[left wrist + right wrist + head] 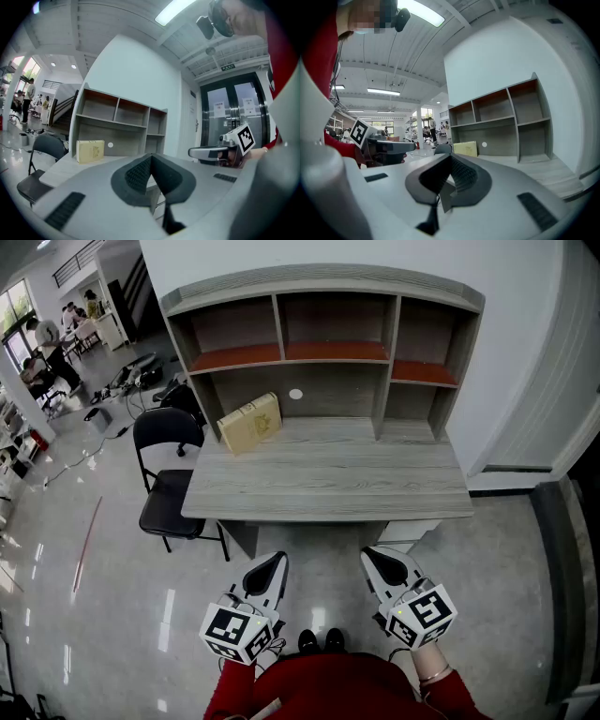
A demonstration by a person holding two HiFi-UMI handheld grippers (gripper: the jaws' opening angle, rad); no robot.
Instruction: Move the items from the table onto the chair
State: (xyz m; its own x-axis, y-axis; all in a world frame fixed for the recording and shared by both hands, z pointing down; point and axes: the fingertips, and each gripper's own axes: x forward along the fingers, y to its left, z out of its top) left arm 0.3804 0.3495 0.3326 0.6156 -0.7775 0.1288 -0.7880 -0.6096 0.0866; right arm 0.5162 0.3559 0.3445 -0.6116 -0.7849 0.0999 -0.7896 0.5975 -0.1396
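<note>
The grey wooden table (pixel 328 486), with a shelf unit (pixel 323 324) along its back, stands straight ahead of the left gripper (pixel 151 157) and the right gripper (pixel 450 157), well apart from both. The black chair (pixel 169 433) stands ahead and off to the left of the left gripper, at the table's left end, its seat reaching just under the table edge. The tan box (pixel 249 422) is on the table top, upright near the back, ahead and slightly left of the left gripper and further left of the right one. The two grippers are held side by side near level, apart from each other. Each has its jaws closed tight, pads meeting at the tips with nothing between them. A small white disc (pixel 296 394) sits on the shelf unit's back panel, just right of the box.
</note>
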